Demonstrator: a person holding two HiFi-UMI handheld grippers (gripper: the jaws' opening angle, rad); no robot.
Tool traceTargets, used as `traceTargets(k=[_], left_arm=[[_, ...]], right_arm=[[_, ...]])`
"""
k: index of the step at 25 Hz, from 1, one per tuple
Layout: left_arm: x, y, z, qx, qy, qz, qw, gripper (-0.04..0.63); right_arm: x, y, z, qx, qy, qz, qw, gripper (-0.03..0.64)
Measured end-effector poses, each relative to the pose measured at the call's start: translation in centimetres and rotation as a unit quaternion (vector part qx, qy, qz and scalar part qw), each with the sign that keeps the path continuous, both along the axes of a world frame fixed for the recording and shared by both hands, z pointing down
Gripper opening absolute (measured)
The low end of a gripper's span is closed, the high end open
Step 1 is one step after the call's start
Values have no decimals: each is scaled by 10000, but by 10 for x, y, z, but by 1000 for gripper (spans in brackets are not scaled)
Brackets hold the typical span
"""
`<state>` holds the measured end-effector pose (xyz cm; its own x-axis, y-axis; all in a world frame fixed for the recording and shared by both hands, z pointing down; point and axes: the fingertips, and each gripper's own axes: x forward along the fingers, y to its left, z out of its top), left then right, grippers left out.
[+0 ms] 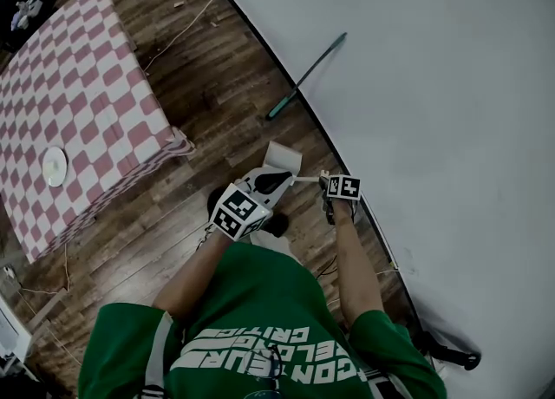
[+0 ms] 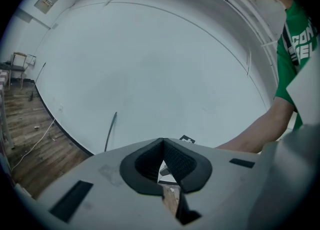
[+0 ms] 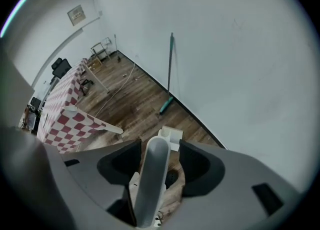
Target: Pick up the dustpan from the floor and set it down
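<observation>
The white dustpan (image 1: 282, 158) stands on the wood floor by the white wall, its long pale handle (image 1: 305, 179) reaching toward me. In the right gripper view the handle (image 3: 152, 174) runs up between the jaws to the pan (image 3: 171, 138). My right gripper (image 3: 159, 154) points steeply down and stands open around the handle, its pads set wide apart and not pressing on it. In the head view the right gripper (image 1: 329, 200) is at the handle's end. My left gripper (image 1: 279, 182) hovers just left of the handle; its pads (image 2: 182, 161) meet at the tips with nothing between them.
A green-handled broom (image 1: 305, 76) leans on the white wall (image 1: 434, 85). A table with a red-and-white checked cloth (image 1: 78, 102) and a white plate (image 1: 54, 166) stands to the left. A thin cable (image 1: 186, 29) lies on the floor.
</observation>
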<state>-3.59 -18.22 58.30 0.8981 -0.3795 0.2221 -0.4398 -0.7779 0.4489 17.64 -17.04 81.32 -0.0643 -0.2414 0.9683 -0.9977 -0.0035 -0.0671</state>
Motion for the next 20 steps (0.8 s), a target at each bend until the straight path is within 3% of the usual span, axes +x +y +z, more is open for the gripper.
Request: traceTargets(k=[9,20], left_arm=[[-10,-11,8,-36,-162,297,9994,3],[-27,-18,17,-6,-509,418,9978,3]], right_arm=[[6,-4,37,-609,240,170,9977,225],[8,-8,65,-901,277,368,9949,225]])
